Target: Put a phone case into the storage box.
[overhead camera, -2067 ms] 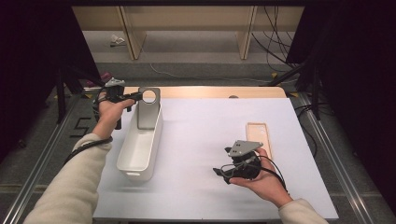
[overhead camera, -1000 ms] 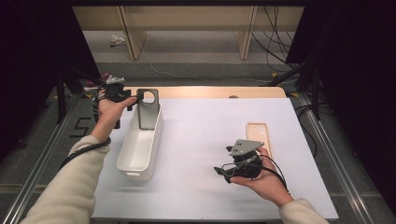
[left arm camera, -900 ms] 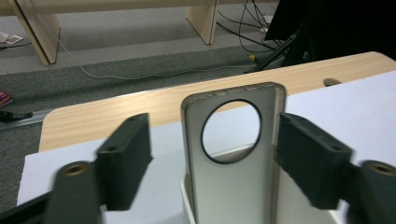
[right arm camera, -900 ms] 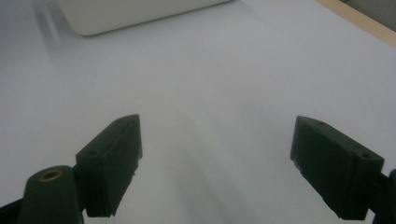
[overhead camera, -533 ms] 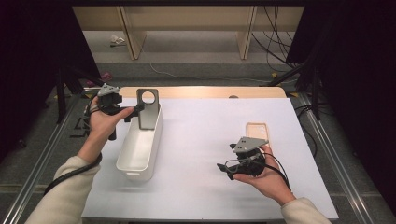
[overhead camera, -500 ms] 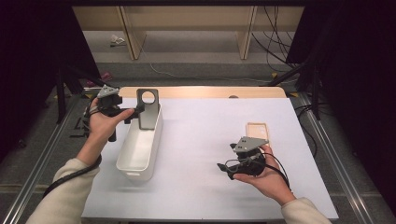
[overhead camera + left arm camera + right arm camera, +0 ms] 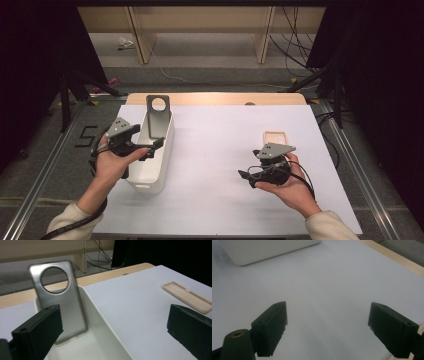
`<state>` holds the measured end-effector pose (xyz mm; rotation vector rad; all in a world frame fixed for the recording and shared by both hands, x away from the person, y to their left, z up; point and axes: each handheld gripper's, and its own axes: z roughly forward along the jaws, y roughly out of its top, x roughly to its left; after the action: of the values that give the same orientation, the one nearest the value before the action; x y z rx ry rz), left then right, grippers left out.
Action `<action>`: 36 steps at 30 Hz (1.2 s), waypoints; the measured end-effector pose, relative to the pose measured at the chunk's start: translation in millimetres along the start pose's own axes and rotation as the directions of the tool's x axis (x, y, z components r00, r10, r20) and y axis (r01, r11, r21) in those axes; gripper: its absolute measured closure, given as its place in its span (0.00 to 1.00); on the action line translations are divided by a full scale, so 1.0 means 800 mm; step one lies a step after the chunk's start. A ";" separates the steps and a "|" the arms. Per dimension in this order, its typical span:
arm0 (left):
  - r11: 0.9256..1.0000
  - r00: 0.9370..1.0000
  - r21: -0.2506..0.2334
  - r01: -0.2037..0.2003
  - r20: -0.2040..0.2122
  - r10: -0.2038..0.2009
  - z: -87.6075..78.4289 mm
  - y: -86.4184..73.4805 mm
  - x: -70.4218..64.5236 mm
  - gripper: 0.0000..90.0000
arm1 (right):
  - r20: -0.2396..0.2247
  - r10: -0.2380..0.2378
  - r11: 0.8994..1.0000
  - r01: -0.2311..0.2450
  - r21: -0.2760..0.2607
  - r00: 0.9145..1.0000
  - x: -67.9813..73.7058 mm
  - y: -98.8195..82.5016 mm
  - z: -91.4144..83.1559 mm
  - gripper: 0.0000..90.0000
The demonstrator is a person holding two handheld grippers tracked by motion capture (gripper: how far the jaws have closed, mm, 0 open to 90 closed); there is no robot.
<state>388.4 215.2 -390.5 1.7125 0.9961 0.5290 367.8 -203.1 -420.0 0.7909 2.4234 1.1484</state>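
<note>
High view: the left gripper sits over the near left rim of the white bin, at about nine o'clock on the white table cover. Its jaws have just been opening and stand wide apart with nothing between them. The grey phone case, with a round camera cutout, stands upright against the bin's far end, at about twelve o'clock from that gripper and clear of its jaws. Left gripper view: the grey phone case leans on the end wall of the bin, beyond the left jaw. A beige phone case lies flat on the cover at two o'clock. The right gripper rests at four o'clock on the cover, jaws spread and empty, just near of the beige phone case.
</note>
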 end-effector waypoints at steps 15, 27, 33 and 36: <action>0.998 0.996 -0.009 -0.058 0.070 0.058 -0.029 -0.043 -0.048 0.00 | 0.050 0.064 0.998 -0.063 -0.021 0.997 -0.025 -0.012 -0.017 0.18; 0.998 0.995 0.002 -0.069 0.072 0.069 -0.029 -0.046 -0.051 0.00 | 0.051 0.100 0.995 -0.099 -0.032 0.994 -0.032 -0.016 -0.019 0.18; 0.998 0.995 0.004 -0.068 0.068 0.068 -0.028 -0.047 -0.050 0.00 | 0.053 0.106 0.994 -0.104 -0.036 0.993 -0.033 -0.016 -0.021 0.18; 0.998 0.995 0.003 -0.064 0.071 0.064 -0.028 -0.047 -0.049 0.00 | 0.057 0.107 0.994 -0.105 -0.032 0.993 -0.034 -0.015 -0.021 0.18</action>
<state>335.9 199.6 -412.7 1.7606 0.8955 0.5045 375.9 -236.3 -417.4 0.9409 2.3365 1.1796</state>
